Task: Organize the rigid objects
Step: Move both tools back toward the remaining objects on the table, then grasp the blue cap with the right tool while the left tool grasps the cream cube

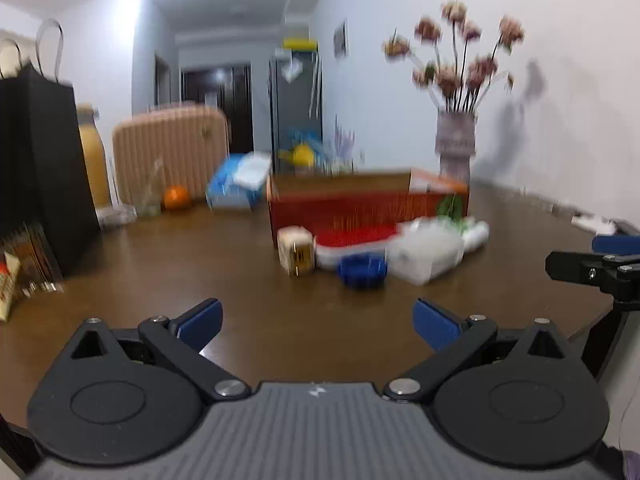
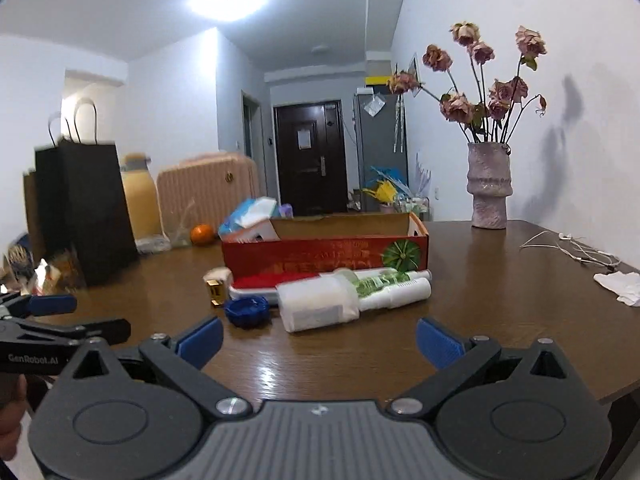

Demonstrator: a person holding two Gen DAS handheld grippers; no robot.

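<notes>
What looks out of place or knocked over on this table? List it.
The white bottle and translucent container lie on their sides in front of the red box, not inside it. The flowers in the vase look wilted. A white cable sprawls loose nearby.

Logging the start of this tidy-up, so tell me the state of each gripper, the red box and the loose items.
left gripper: open, empty
right gripper: open, empty
red cardboard box: open-topped
white bottle: lying down
blue round dish: on the table
small gold-capped bottle: upright
</notes>
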